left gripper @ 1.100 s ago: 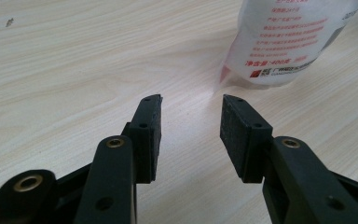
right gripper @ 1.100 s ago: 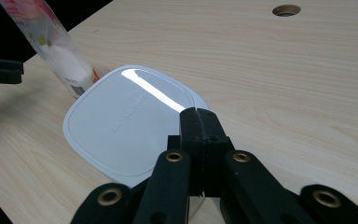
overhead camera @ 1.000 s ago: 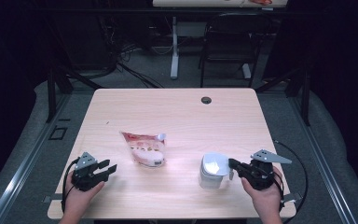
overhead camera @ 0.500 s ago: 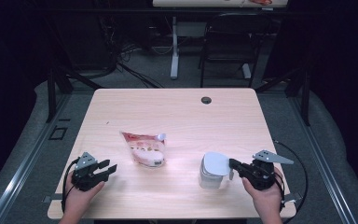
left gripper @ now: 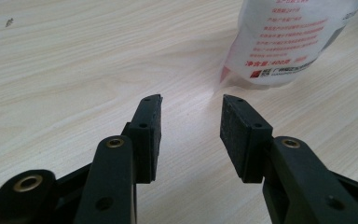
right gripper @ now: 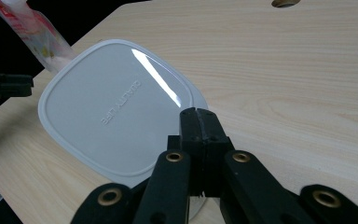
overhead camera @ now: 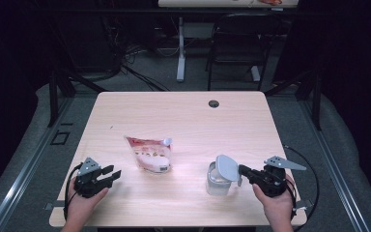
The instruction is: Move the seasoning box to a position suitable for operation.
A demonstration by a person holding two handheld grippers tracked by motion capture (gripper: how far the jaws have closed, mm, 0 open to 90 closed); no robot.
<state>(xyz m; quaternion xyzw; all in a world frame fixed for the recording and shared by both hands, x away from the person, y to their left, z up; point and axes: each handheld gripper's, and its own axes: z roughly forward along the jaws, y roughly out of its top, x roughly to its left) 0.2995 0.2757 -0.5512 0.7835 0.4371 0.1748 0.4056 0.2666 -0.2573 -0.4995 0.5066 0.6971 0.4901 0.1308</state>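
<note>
Near the table's front edge, our right gripper pinches the white lid, seemingly lifted above the clear container. Our left gripper rests wide, empty, near the pouch.

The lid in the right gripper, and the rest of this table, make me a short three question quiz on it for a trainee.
1. True or false: the right gripper is shut on the edge of the white lid.
2. Which thing lies nearest the open left gripper? A) the pouch B) the clear container C) the cable hole
3. Fill in: in the high view the lid is held tilted over the clear ______.

Key
1. True: the jaws are closed together on the lid's rim.
2. A: the pouch lies just beyond its jaws, apart from them.
3. container, which stands on the table by the right hand.
</note>
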